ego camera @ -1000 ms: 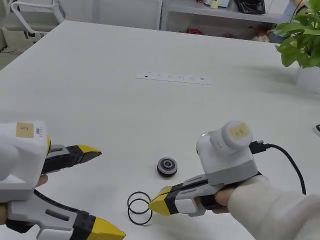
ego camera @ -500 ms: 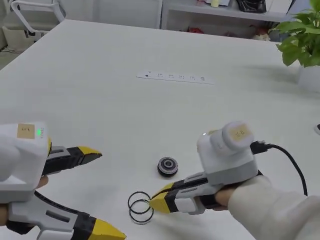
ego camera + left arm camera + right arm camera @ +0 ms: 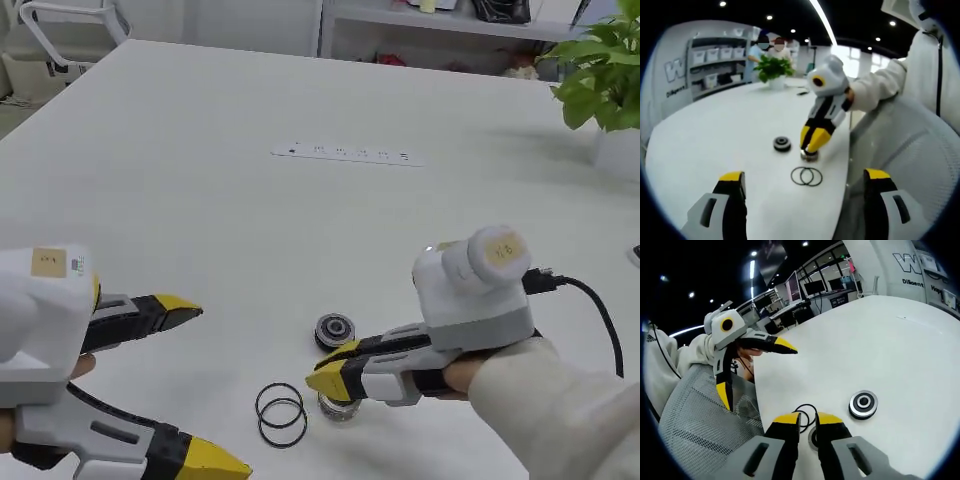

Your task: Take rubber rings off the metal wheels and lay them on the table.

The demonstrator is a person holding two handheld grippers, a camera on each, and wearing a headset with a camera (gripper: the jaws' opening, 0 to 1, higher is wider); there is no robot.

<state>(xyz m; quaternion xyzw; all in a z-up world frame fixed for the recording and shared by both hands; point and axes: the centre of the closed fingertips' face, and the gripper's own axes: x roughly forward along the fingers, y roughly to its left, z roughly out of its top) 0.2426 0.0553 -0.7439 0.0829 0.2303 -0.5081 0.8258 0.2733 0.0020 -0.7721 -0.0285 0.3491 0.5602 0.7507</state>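
Two black rubber rings (image 3: 280, 415) (image 3: 807, 176) (image 3: 805, 414) lie overlapping on the white table (image 3: 250, 230). One metal wheel (image 3: 335, 330) (image 3: 782, 144) (image 3: 863, 404) lies flat a little beyond them. A second wheel (image 3: 337, 405) (image 3: 809, 155) (image 3: 813, 437) sits right under the tips of my right gripper (image 3: 320, 380) (image 3: 812, 142) (image 3: 809, 418). Its jaws stand almost together, with nothing seen between them. My left gripper (image 3: 205, 385) (image 3: 804, 176) (image 3: 757, 372) is wide open, to the left of the rings and apart from them.
A flat white power strip (image 3: 345, 155) lies farther out on the table. A potted plant (image 3: 605, 70) stands at the far right corner. A black cable (image 3: 590, 300) trails from my right gripper. The table's near edge runs close to the rings.
My right gripper has drawn back to the right from the two rings, and the second wheel now shows under its tips. The left gripper has stayed where it was.
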